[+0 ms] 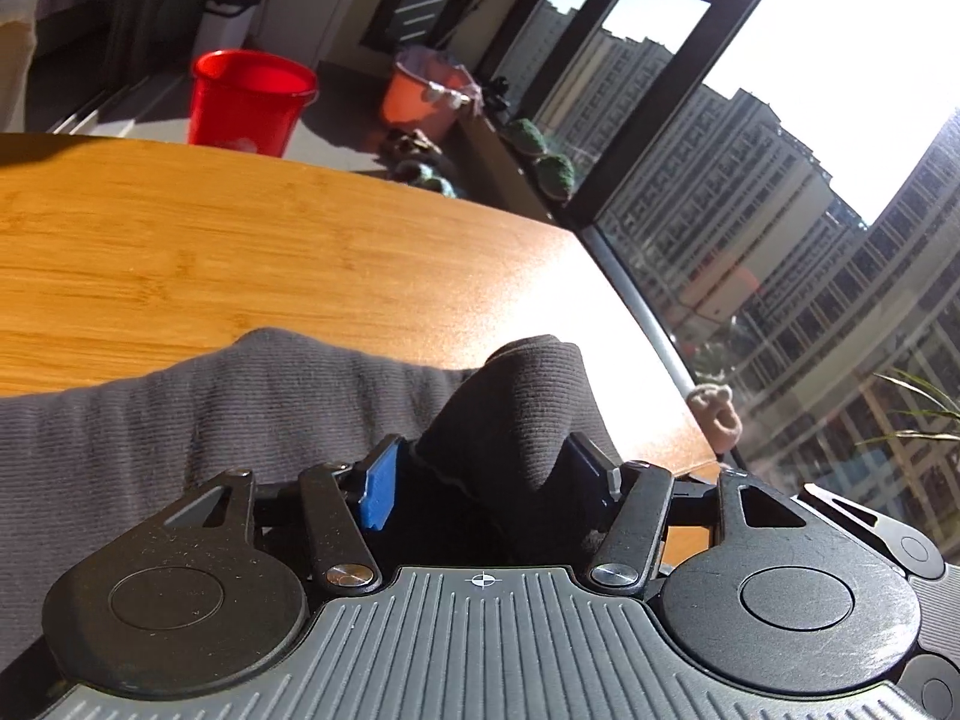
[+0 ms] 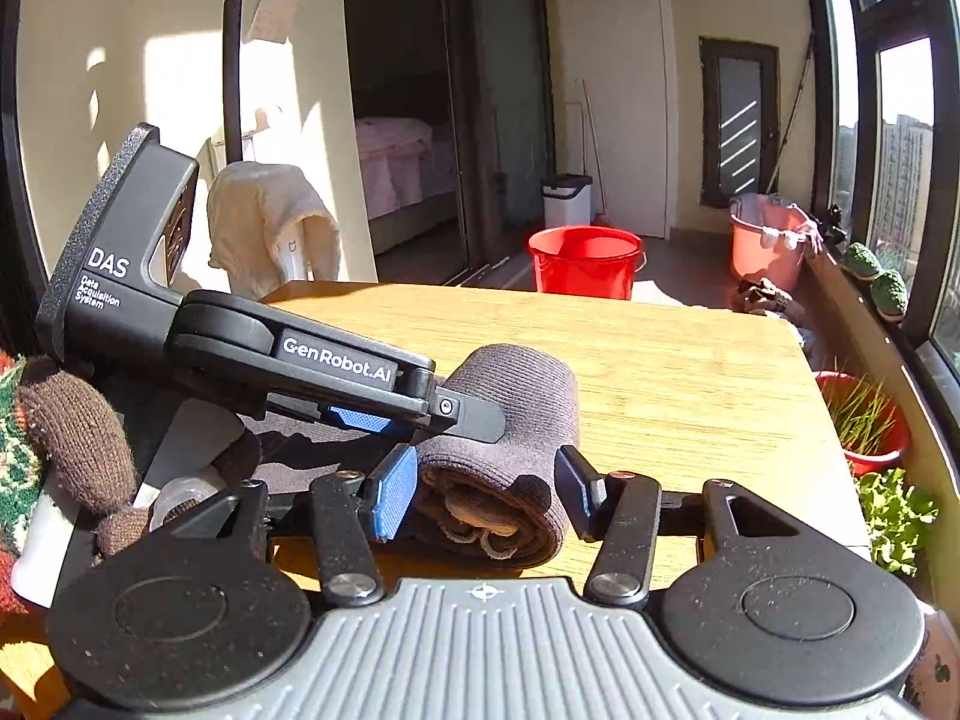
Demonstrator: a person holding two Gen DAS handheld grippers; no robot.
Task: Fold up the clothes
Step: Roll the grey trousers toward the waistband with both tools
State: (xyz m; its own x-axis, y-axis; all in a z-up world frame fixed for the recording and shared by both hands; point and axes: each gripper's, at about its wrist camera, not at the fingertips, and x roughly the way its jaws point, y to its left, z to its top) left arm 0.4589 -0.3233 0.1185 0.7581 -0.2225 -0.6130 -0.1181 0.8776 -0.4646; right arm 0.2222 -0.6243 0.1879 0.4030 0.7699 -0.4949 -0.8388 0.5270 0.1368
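Note:
A grey ribbed garment (image 1: pixel 210 420) lies on the wooden table (image 1: pixel 240 252), folded over into a thick roll (image 2: pixel 522 384). My left gripper (image 1: pixel 486 480) is shut on a dark bunched fold of it, with cloth filling the gap between the blue pads. In the right wrist view the left gripper (image 2: pixel 480 420) reaches in from the left over the top of the roll. My right gripper (image 2: pixel 483 486) is shut on the near open end of the roll, one finger on each side. Inner layers show at that end.
A hand in a brown knit glove (image 2: pixel 72 426) holds the left gripper. The table's right edge runs along a window. Beyond the far edge stand a red bucket (image 2: pixel 585 267) and a pink bucket (image 2: pixel 765 240). Potted plants (image 2: pixel 864 420) sit low at the right.

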